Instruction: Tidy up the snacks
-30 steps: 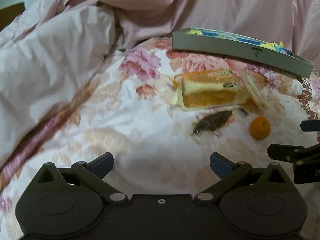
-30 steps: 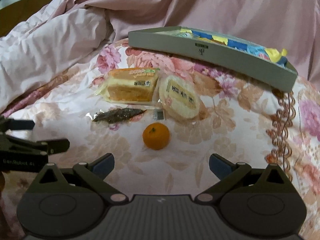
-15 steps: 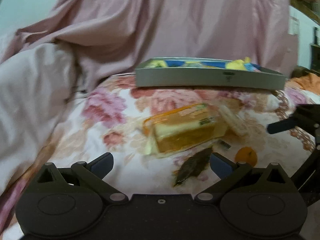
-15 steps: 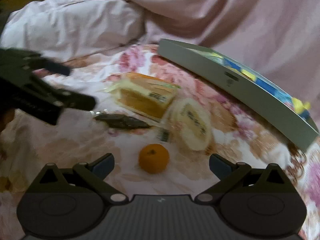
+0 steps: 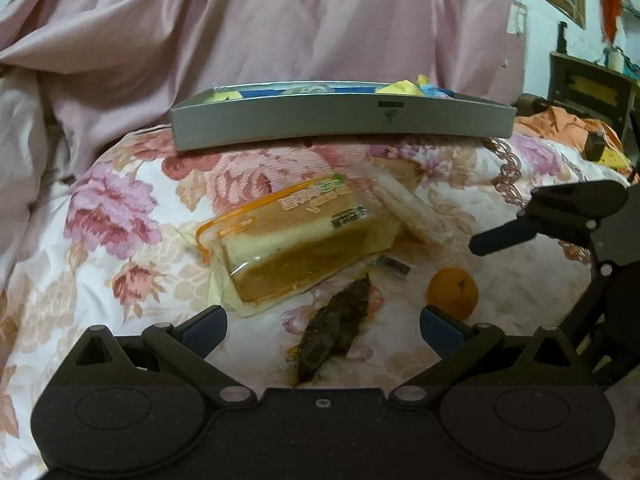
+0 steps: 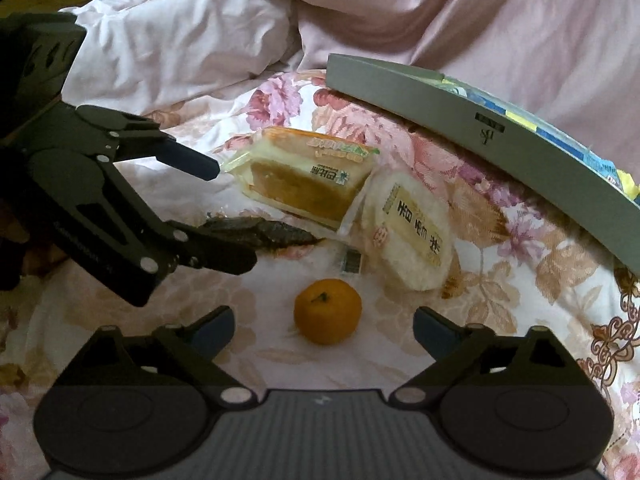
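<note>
On the floral bedspread lie a wrapped sandwich cake (image 5: 298, 240) (image 6: 306, 176), a round wrapped cake (image 6: 412, 232) (image 5: 412, 212), a dark snack in a clear packet (image 5: 336, 326) (image 6: 260, 232) and a small orange (image 6: 327, 311) (image 5: 453, 293). My left gripper (image 5: 322, 326) is open, its fingers on either side of the dark snack. It also shows in the right wrist view (image 6: 224, 216). My right gripper (image 6: 323, 325) is open with the orange between its fingers. A grey tray (image 5: 340, 124) (image 6: 472, 120) with colourful packets sits behind.
Rumpled pink bedding (image 5: 260, 36) rises behind and left of the tray. In the left wrist view an orange cloth (image 5: 560, 124) and dark furniture (image 5: 588, 84) stand at the far right.
Both grippers have moved forward and lower toward the snacks. The dark snack now lies between my left fingers, and the orange between my right fingers. Both stayed open.
</note>
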Available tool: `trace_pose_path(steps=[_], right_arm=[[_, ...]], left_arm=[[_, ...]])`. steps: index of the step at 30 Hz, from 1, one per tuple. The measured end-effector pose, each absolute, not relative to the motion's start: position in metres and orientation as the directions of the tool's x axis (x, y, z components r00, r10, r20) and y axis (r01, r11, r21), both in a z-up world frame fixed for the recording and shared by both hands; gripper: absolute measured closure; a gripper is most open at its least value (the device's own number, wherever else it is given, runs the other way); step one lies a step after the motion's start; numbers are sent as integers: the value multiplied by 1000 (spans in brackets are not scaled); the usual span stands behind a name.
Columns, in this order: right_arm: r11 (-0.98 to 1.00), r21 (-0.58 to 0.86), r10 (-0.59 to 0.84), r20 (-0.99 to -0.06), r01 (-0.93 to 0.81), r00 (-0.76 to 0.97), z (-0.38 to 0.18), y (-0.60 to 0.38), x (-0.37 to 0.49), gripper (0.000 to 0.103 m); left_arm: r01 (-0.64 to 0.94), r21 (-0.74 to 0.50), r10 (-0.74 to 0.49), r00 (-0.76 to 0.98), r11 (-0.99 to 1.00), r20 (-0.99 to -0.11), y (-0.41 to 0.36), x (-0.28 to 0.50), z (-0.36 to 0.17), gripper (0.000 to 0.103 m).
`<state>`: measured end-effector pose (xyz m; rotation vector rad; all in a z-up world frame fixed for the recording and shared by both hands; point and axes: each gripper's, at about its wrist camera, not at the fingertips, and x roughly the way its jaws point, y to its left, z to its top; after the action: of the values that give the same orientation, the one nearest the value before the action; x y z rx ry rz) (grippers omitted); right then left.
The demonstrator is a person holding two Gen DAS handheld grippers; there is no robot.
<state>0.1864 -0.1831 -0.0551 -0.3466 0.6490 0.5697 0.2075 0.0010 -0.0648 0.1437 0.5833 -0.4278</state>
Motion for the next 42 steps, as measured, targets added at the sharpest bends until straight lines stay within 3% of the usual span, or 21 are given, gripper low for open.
trace_pose_path(steps=[11, 16, 25, 29, 38, 42], right_arm=[[799, -134, 385, -634, -586, 670, -57, -183, 187, 20], [804, -131, 383, -632, -580, 674, -57, -184, 186, 24], [841, -35, 392, -649, -540, 652, -58, -191, 198, 34], [843, -10, 404, -647, -537, 646, -59, -192, 200, 39], [843, -4, 406, -653, -538, 640, -58, -189, 199, 61], [849, 6, 399, -663, -529, 633, -57, -190, 200, 63]], left_arm=[[493, 77, -357, 721, 866, -594, -1, 203, -62, 4], [501, 33, -384, 701, 865, -601, 4, 205, -60, 7], [467, 79, -315, 702, 881, -638, -2, 209, -71, 21], [430, 47, -304, 708, 902, -638, 3, 213, -70, 34], [435, 32, -308, 685, 900, -660, -7, 206, -67, 44], [403, -20, -308, 666, 915, -680, -10, 204, -63, 47]])
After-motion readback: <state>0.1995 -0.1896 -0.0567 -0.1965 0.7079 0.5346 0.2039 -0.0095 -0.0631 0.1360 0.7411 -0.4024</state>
